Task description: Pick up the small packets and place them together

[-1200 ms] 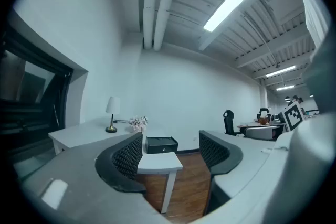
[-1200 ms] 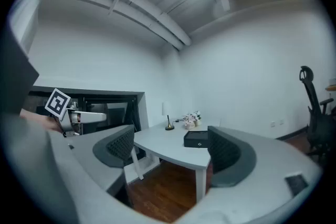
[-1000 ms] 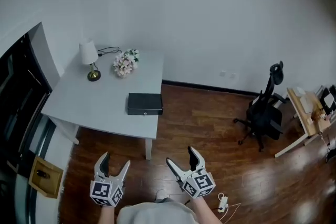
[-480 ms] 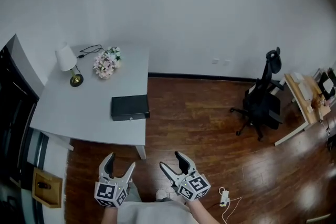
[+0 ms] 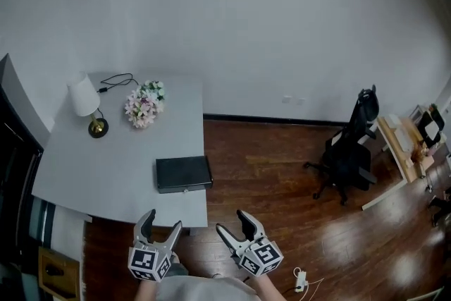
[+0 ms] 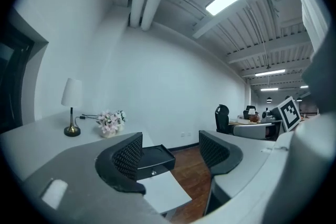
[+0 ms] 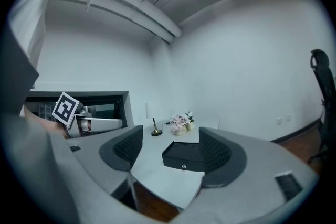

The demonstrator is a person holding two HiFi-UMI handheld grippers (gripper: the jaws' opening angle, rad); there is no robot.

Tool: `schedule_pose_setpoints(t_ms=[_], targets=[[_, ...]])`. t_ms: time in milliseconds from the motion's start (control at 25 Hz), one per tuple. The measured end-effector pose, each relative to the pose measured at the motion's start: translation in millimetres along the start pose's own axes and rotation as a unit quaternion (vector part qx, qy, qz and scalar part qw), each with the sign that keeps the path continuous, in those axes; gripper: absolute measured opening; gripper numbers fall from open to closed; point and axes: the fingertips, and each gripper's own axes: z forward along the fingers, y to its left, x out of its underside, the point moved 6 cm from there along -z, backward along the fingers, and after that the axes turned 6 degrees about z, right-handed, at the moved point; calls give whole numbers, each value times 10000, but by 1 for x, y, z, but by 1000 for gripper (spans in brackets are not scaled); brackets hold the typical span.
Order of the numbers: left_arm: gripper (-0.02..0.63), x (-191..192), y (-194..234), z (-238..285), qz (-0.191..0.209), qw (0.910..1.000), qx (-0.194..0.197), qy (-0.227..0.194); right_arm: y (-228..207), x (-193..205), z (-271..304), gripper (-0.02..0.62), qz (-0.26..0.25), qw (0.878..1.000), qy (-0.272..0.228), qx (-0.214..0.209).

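Observation:
No small packets show in any view. A flat black box [image 5: 183, 173] with a small front lock lies on the grey table [image 5: 106, 166] near its front right corner. My left gripper [image 5: 161, 222] and right gripper [image 5: 232, 222] hang low in the head view, just in front of the table's near edge, both open and empty. In the left gripper view the jaws of the left gripper [image 6: 170, 152] frame the black box [image 6: 155, 159]. The right gripper [image 7: 170, 149] also looks at the box [image 7: 185, 155] across the table corner.
A white lamp [image 5: 86, 106] and a bunch of pale flowers [image 5: 144, 103] stand at the table's back. A black office chair [image 5: 349, 155] and a wooden desk [image 5: 402, 151] are to the right on the wood floor. A power strip [image 5: 301, 280] lies by my feet.
The table and box have drawn closer to the grippers in the head view. The right gripper's jaws stand narrower than a second ago. Both grippers stay empty.

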Motion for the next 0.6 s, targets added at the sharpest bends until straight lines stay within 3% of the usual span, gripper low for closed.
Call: schedule_pose_setpoints(t_ms=[240,400,600], targets=[[324,-3,66,10,-72,9998,186,-33,32,3,74,329,-157,9992,297,-209],[322,7,98,13,-113,9997,208,41,42,11,102,330,33,9995,188,-260],[322,5,119,22,-161,9999,-19,4,16,45,130,330,173,9961,857,-125]])
